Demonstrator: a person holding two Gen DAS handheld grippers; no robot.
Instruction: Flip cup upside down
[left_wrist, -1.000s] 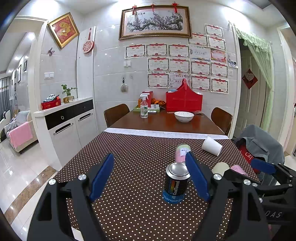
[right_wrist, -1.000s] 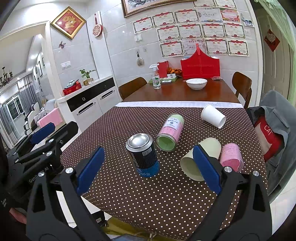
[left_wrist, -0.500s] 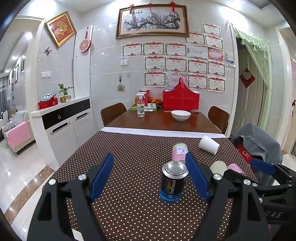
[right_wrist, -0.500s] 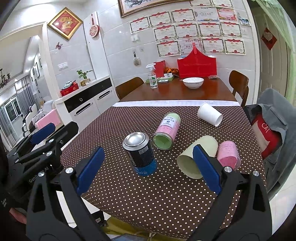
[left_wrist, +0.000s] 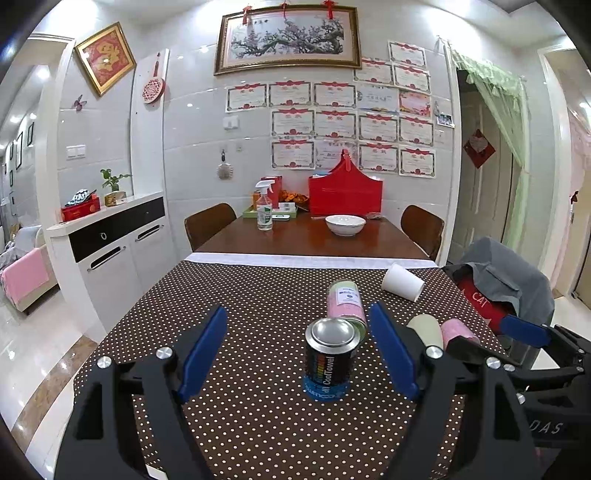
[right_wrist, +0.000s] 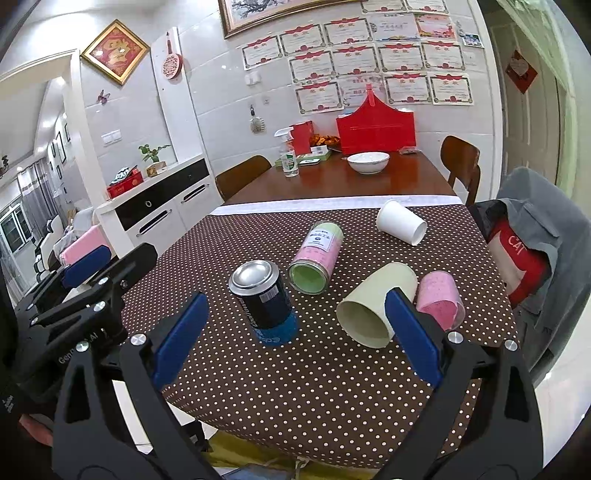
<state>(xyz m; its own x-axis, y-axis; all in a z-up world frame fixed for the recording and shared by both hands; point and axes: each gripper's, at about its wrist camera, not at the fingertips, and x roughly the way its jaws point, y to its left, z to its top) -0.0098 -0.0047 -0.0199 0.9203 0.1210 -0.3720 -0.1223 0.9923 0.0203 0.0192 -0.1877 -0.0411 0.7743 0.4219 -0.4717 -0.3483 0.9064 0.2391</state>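
A dark can-shaped cup stands with its metal base up on the dotted tablecloth. Behind it a pink-and-green cup lies on its side. A cream cup, a pink cup and a white paper cup also lie on their sides. My left gripper is open and empty, its jaws either side of the dark cup. My right gripper is open and empty, near the cream cup.
The far table half is bare wood with a white bowl, a spray bottle and a red box. Chairs stand at the sides; one on the right carries a grey jacket. A white sideboard stands left.
Both grippers have drifted slightly: the dark cup sits more centred between the left jaws, and the right view has tilted slightly. Nothing was gripped or released.
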